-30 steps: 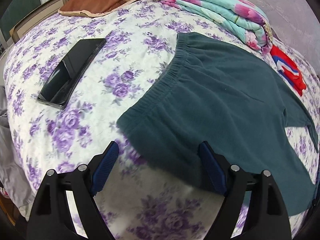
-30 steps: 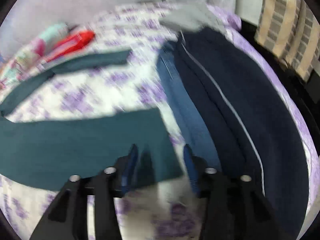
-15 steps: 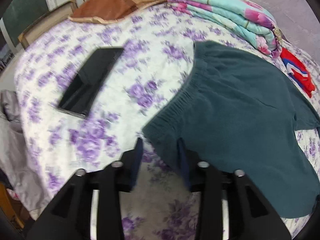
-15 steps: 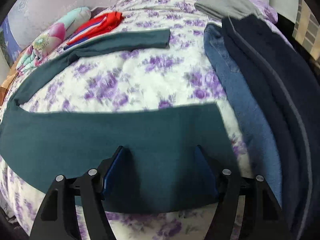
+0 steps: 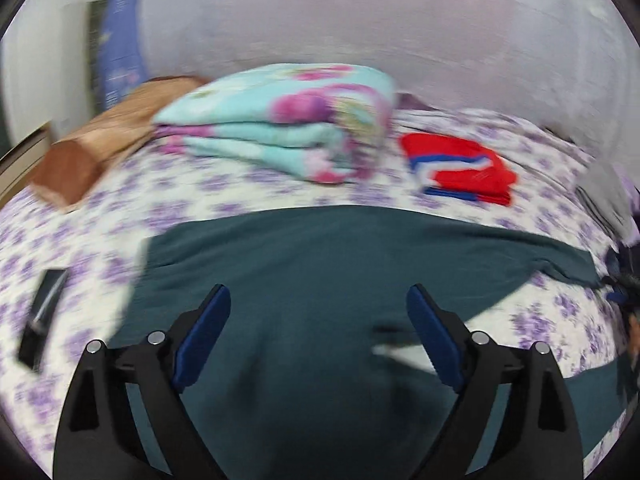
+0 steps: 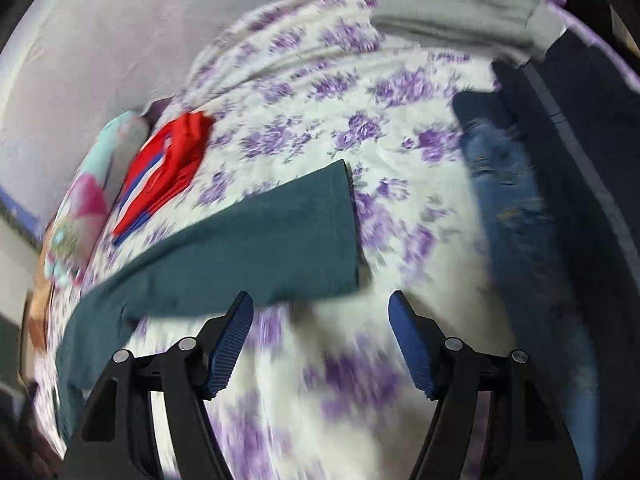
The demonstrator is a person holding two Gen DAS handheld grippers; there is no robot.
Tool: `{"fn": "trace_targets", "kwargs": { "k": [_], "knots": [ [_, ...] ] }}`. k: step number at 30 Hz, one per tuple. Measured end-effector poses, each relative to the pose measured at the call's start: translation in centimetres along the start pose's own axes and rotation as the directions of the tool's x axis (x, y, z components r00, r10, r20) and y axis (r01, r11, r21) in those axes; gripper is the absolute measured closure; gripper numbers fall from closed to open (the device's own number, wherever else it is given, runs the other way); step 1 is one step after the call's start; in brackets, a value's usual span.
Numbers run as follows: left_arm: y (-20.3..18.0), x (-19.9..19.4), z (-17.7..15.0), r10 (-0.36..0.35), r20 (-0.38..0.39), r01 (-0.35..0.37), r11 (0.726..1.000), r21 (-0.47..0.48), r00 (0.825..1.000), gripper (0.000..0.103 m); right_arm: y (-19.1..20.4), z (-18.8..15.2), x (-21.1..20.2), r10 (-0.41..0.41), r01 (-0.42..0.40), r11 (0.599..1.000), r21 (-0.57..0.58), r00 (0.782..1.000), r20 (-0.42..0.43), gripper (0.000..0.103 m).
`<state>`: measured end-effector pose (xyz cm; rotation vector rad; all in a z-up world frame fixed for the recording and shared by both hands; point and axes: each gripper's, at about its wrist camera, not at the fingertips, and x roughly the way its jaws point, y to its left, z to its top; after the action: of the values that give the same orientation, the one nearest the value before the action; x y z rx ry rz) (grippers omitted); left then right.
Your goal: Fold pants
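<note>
Teal pants now lie doubled on the bed, one leg over the other, cuff at 12 o'clock of the right tongs: lengthwise fold looks done, crosswise fold next. Both tongs released a sec ago: left tongs spread wide above the fabric, right ones wide too, gripping nothing.

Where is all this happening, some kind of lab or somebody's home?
Most likely a bedroom in a home: a bed with a white sheet printed with purple flowers, a folded turquoise and pink floral blanket, and dark teal pants spread out for folding.
</note>
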<state>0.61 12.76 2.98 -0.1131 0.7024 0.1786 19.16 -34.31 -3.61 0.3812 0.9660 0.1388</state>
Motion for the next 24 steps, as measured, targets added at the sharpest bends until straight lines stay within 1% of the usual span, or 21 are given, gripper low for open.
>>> {"fn": "trace_targets", "kwargs": {
  "k": [1, 2, 3, 4, 5, 6, 7, 8, 10, 11, 12, 13, 14, 15, 16, 17, 18, 20, 22, 24],
  "knots": [
    [-1.0, 1.0, -0.5, 0.0, 0.002, 0.0, 1.0, 0.026, 1.0, 0.016, 0.2, 0.1, 0.6, -0.017, 0.017, 1.0, -0.007, 1.0, 0.0, 0.051],
    [-1.6, 1.7, -1.1, 0.017, -0.003, -0.017, 0.999, 0.049, 1.0, 0.016, 0.8, 0.3, 1.0, -0.061, 0.061, 0.997, -0.039, 0.998, 0.01, 0.072],
    [-1.9, 2.6, -1.5, 0.042, -0.015, -0.041, 0.997, 0.07, 0.999, 0.016, 1.0, 0.5, 0.9, -0.073, 0.074, 0.995, -0.06, 0.997, 0.011, 0.095],
    [-1.7, 3.5, -2.1, 0.066, -0.043, -0.063, 0.995, 0.08, 0.997, 0.016, 0.9, 0.7, 0.6, -0.042, 0.041, 0.997, -0.062, 0.999, -0.023, 0.095],
    [-1.0, 3.6, -2.5, 0.063, -0.064, -0.059, 0.996, 0.071, 0.996, 0.016, 0.8, 1.2, -0.3, -0.03, 0.029, 0.998, -0.063, 1.0, -0.006, 0.097],
    [-0.3, 3.8, -2.7, 0.049, -0.08, -0.045, 0.998, 0.049, 0.996, 0.016, 0.6, 1.5, -1.3, -0.033, 0.035, 0.996, -0.077, 0.999, 0.022, 0.097],
    [0.5, 3.9, -2.7, 0.03, -0.089, -0.028, 0.999, 0.017, 0.996, 0.016, 0.3, 1.8, -2.8, -0.047, 0.052, 0.995, -0.083, 0.997, 0.061, 0.097],
    [1.4, 3.8, -2.6, 0.007, -0.089, -0.01, 1.0, -0.029, 0.996, 0.016, -0.2, 2.1, -3.8, -0.063, 0.068, 0.995, -0.074, 0.995, 0.073, 0.097],
    [2.7, 3.8, -2.4, -0.021, -0.087, 0.013, 0.995, -0.097, 0.996, 0.016, -1.1, 2.4, -4.5, -0.109, 0.114, 0.991, -0.073, 0.992, 0.065, 0.096],
    [3.1, 4.0, -2.4, -0.031, -0.098, 0.019, 0.993, -0.117, 0.995, 0.016, -1.5, 2.4, -4.3, -0.169, 0.175, 0.98, -0.092, 0.983, 0.071, 0.094],
    [3.3, 4.1, -2.3, -0.039, -0.108, 0.025, 0.992, -0.126, 0.993, 0.016, -1.6, 2.3, -3.6, -0.219, 0.226, 0.967, -0.117, 0.973, 0.07, 0.086],
    [3.4, 4.2, -2.3, -0.048, -0.12, 0.033, 0.991, -0.129, 0.992, 0.016, -1.8, 2.2, -2.7, -0.26, 0.266, 0.953, -0.146, 0.964, 0.061, 0.083],
    [3.3, 4.2, -2.2, -0.05, -0.128, 0.035, 0.992, -0.122, 0.991, 0.016, -1.9, 2.0, -1.6, -0.304, 0.304, 0.935, -0.181, 0.952, 0.029, 0.066],
    [3.2, 4.0, -2.0, -0.046, -0.132, 0.031, 0.994, -0.108, 0.99, 0.016, -1.9, 1.9, -1.4, -0.32, 0.318, 0.928, -0.194, 0.947, 0.026, 0.064],
    [3.2, 3.5, -1.8, -0.032, -0.13, 0.022, 0.996, -0.081, 0.991, 0.016, -1.5, 1.6, -1.8, -0.33, 0.333, 0.921, -0.202, 0.943, 0.048, 0.064],
    [3.2, 3.0, -1.7, -0.023, -0.12, 0.015, 0.998, -0.066, 0.992, 0.016, -0.5, 1.5, -2.6, -0.321, 0.334, 0.918, -0.213, 0.942, 0.095, 0.059],
    [3.3, 2.1, -1.3, 0.003, -0.1, -0.007, 0.999, -0.044, 0.995, 0.015, 0.4, 1.4, -3.2, -0.303, 0.327, 0.917, -0.226, 0.943, 0.135, 0.05],
    [3.8, 1.3, -0.6, 0.056, -0.077, -0.057, 0.998, -0.011, 0.996, 0.011, 3.2, 0.9, -4.1, -0.254, 0.306, 0.905, -0.295, 0.946, 0.202, 0.043],
    [4.7, 0.9, 0.4, 0.089, -0.065, -0.087, 0.996, 0.026, 0.994, 0.01, 5.7, 0.3, -4.2, -0.202, 0.27, 0.888, -0.372, 0.956, 0.21, 0.043],
    [5.7, 1.1, 1.3, 0.125, -0.068, -0.12, 0.99, 0.068, 0.99, 0.01, 8.0, -0.3, -3.4, -0.138, 0.202, 0.876, -0.438, 0.975, 0.173, 0.043]
  ]
}}
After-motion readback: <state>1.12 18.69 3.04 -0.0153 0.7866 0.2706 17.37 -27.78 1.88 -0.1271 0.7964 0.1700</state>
